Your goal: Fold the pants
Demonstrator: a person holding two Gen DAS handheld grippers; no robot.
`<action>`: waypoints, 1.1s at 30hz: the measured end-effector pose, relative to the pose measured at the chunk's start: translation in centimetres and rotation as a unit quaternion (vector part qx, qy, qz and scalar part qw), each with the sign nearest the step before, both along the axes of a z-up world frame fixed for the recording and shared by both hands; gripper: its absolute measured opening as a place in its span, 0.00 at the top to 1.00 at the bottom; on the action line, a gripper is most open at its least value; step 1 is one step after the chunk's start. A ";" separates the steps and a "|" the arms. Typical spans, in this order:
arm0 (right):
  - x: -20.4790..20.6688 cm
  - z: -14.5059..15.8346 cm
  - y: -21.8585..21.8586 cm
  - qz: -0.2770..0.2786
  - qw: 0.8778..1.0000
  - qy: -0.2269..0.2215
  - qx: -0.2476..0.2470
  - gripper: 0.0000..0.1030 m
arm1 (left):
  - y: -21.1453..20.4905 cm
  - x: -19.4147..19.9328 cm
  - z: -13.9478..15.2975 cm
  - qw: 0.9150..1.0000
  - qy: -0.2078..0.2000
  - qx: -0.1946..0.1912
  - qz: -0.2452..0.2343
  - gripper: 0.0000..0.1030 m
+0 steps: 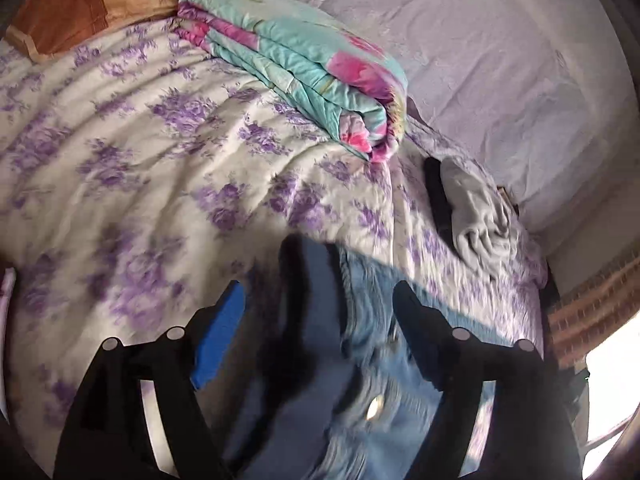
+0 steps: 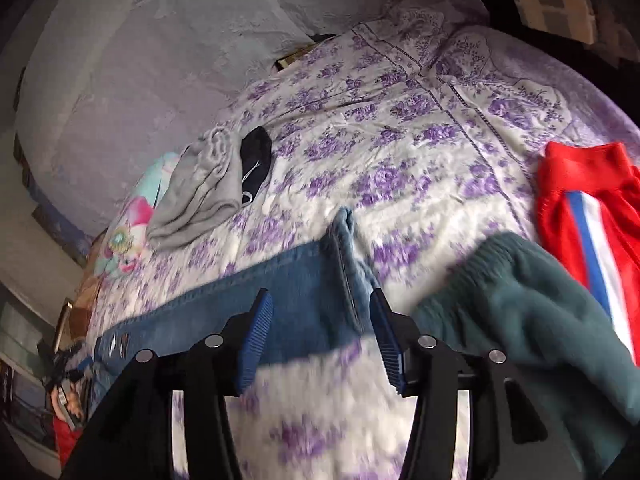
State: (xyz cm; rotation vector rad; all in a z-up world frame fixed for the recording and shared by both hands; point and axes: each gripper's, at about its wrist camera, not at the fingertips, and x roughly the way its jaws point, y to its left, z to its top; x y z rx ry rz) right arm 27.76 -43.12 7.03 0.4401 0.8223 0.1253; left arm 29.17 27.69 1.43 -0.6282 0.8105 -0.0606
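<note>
Floral bedspread (image 2: 400, 168) fills both views. One pair of blue jeans (image 2: 304, 292), laid flat across lower centre of the right view, faded seam running up mid-frame, blurred; left view shows their metal button (image 1: 375, 407) at bottom centre. My left gripper (image 1: 320, 304) gapes wide over the denim, gripping nothing. My right gripper (image 2: 320, 312) stands part open, pads off the cloth. Only right view: one red garment (image 2: 592, 216), one green sweater (image 2: 532, 312). Only left: brown pillow (image 1: 100, 4). Both: folded quilt (image 1: 304, 60), grey garment (image 1: 476, 216).
</note>
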 end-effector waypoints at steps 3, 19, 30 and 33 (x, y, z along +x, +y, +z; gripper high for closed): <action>-7.2 -0.6 0.3 0.021 1.000 0.013 -0.008 0.39 | 0.3 -3.4 -0.2 0.999 0.018 0.031 -0.004 0.24; -14.8 -7.3 2.4 0.075 0.995 0.034 0.047 0.70 | -5.5 -9.8 -4.4 0.990 0.049 0.111 -0.072 0.05; -7.8 2.5 1.6 0.082 0.995 -0.049 0.030 0.76 | -6.1 -14.3 -1.9 0.995 -0.019 0.082 -0.052 0.57; -6.4 -3.7 -0.1 0.030 0.997 0.062 -0.020 0.55 | -5.2 -13.9 -5.2 0.996 0.021 0.079 -0.045 0.43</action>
